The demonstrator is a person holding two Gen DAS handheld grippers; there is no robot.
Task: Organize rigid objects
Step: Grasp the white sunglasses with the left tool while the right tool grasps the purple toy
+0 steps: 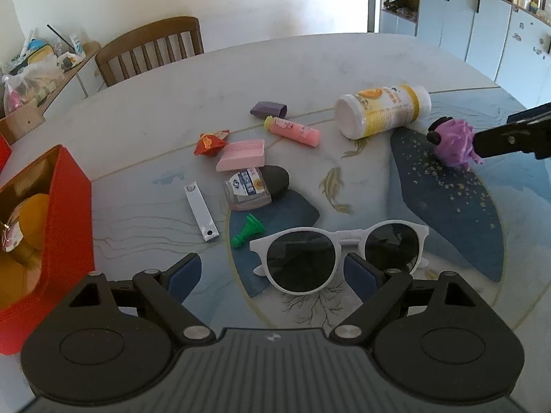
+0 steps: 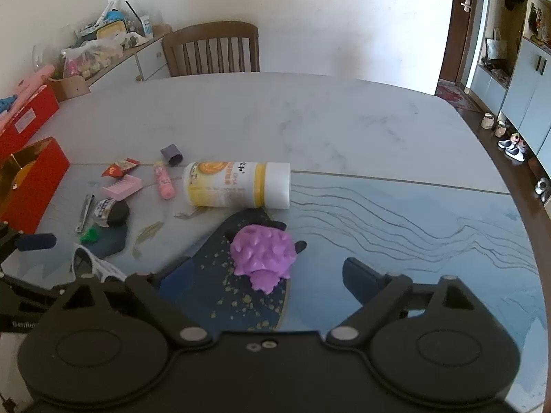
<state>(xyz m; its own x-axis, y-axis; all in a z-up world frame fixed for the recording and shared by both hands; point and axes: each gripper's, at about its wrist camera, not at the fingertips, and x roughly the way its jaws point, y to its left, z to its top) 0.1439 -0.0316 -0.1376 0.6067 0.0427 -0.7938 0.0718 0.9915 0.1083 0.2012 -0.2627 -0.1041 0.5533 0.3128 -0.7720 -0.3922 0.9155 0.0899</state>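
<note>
White sunglasses (image 1: 339, 253) lie on the table right in front of my open left gripper (image 1: 272, 268), one lens between the fingers. A purple spiky toy (image 2: 263, 254) lies between the fingers of my open right gripper (image 2: 267, 272); it also shows in the left wrist view (image 1: 454, 141). A white and yellow bottle (image 1: 382, 110) lies on its side behind it. A pink tube (image 1: 292, 130), purple cap (image 1: 268, 109), pink comb (image 1: 242, 155), red packet (image 1: 210, 141), small clear bottle with black cap (image 1: 255, 187), nail clipper (image 1: 201, 210) and green piece (image 1: 248, 230) are scattered mid-table.
An open red box (image 1: 65, 213) with a gold lining and a round object inside stands at the left. A wooden chair (image 2: 211, 48) is behind the table. A cluttered sideboard (image 2: 103, 44) stands at the far left, cabinets (image 1: 482, 24) at the right.
</note>
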